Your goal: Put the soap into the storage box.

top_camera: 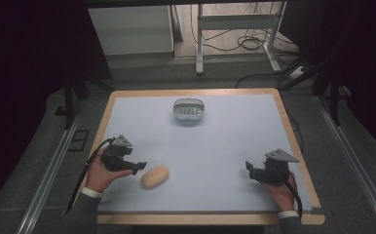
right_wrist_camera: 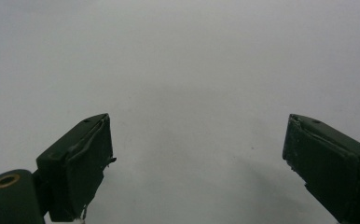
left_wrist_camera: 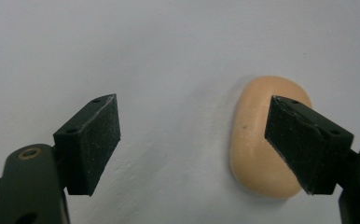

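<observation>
Your left gripper (top_camera: 138, 167), jaws apart, sits just beside the bread roll (top_camera: 155, 177); you haven't grasped it yet, and the basket (top_camera: 189, 110) waits.

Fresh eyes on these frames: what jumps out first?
Probably the tan oval bun, lying alone on the pale blue table near its front left. The left gripper sits right beside it with jaws open, the bun off to one side rather than between them. Next, the small metal basket at the far middle, and the open right gripper at the front right.
</observation>
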A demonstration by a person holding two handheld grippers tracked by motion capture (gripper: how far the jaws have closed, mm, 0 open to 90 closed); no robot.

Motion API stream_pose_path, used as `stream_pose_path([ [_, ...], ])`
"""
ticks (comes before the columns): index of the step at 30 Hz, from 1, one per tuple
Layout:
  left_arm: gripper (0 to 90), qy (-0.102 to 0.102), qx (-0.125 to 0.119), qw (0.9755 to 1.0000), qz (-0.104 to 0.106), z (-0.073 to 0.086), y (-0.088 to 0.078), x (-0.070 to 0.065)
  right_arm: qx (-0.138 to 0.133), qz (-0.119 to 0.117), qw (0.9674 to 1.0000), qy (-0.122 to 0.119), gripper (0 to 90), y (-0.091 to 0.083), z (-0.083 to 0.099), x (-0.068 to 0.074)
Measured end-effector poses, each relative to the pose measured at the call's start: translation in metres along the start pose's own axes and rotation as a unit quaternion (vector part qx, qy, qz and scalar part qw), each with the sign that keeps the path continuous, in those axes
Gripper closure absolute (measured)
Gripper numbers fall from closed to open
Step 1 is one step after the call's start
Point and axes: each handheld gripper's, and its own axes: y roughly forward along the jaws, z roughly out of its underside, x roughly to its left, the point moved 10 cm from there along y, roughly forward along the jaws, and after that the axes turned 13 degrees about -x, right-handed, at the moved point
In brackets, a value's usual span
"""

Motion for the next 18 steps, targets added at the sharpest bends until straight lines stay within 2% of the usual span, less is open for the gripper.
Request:
stream_pose_path([
  [8,18.7,0.017,0.008,0.9998,0.011,-0.001,0.007,-0.016,0.001,0.0,1.0,0.0,8.5,0.0,0.0,0.0],
  [18,18.7,0.028,0.018,0.9992,0.021,0.002,0.01,-0.029,0.001,-0.005,1.0,-0.004,8.5,0.0,0.0,0.001],
])
